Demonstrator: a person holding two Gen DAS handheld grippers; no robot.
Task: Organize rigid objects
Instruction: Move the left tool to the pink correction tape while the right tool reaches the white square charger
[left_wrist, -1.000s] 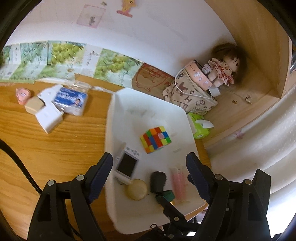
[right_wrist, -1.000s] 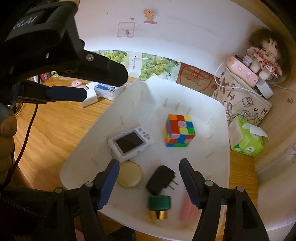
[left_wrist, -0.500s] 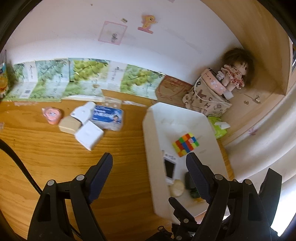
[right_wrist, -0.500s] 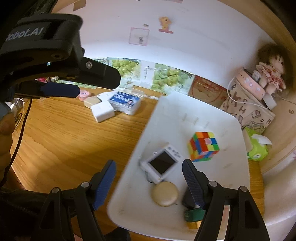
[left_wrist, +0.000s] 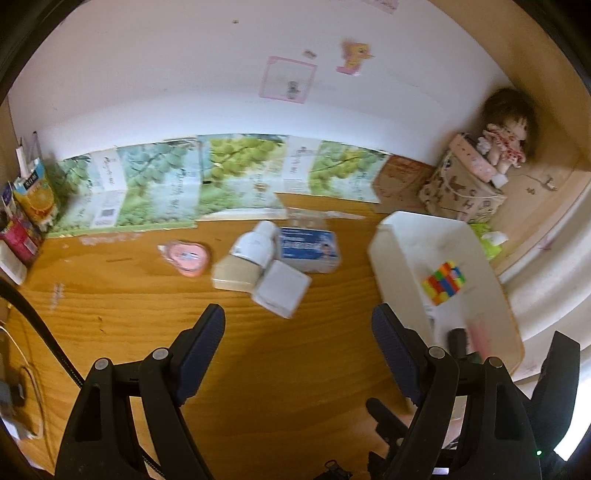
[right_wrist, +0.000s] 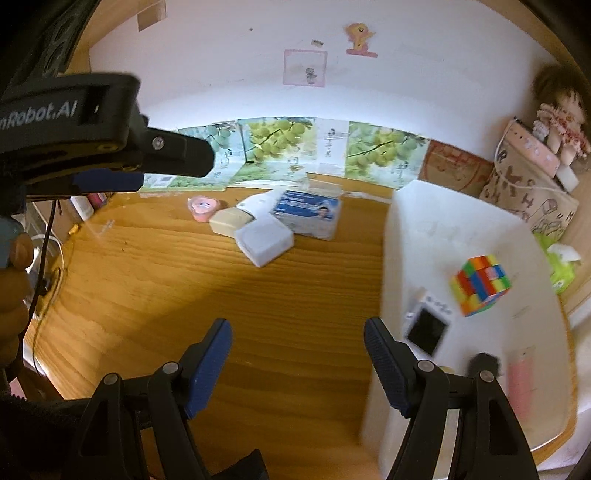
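We see one wooden tabletop (right_wrist: 155, 295) carrying one white tray (right_wrist: 461, 229) at its right end. Inside the tray lie one colourful puzzle cube (right_wrist: 480, 290) and one small camera (right_wrist: 428, 326), its long axis running toward the back wall. Well apart to the left sits a cluster of four: a blue-printed box (left_wrist: 308, 249), a white box (left_wrist: 282, 291), a white bottle (left_wrist: 256, 245) pointing toward the wall, and a beige case (left_wrist: 234, 277). One pink heart-shaped item (left_wrist: 186, 254) lies beside them. Our left gripper (left_wrist: 297, 354) and right gripper (right_wrist: 297, 363) both hang with fingers spread wide, gripping nothing.
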